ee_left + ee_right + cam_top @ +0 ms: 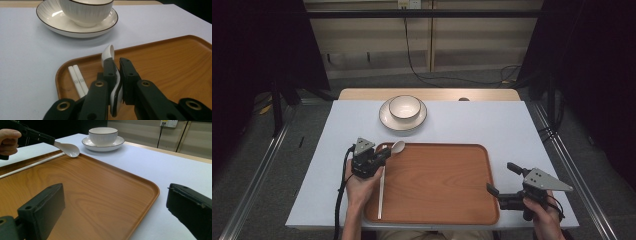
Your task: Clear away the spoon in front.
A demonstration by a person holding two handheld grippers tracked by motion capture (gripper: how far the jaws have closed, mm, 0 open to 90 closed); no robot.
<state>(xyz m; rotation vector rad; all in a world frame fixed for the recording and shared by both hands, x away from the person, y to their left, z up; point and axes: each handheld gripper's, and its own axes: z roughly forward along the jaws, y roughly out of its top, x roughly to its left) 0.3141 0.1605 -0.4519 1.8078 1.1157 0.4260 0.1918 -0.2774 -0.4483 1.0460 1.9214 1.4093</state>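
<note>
A wooden tray (442, 185) lies on the near half of the white table. My left gripper (384, 154) is shut on the handle of a white spoon (397, 146), whose bowl points toward the tray's far left corner. Between the black jaws the spoon (109, 53) shows edge-on, its handle pinched, and its bowl (71, 149) hangs just over the tray's rim. White chopsticks (381, 192) lie along the tray's left side, near ends (77, 79) beside the jaws. My right gripper (503, 179) stands open at the tray's right edge (150, 192), holding nothing.
A white bowl (405, 106) sits on a white saucer (388, 120) at the table's far middle, beyond the tray. The bowl (86, 10) and saucer (50, 21) lie straight ahead of the left jaws. Bare white table (482, 122) spreads right of them.
</note>
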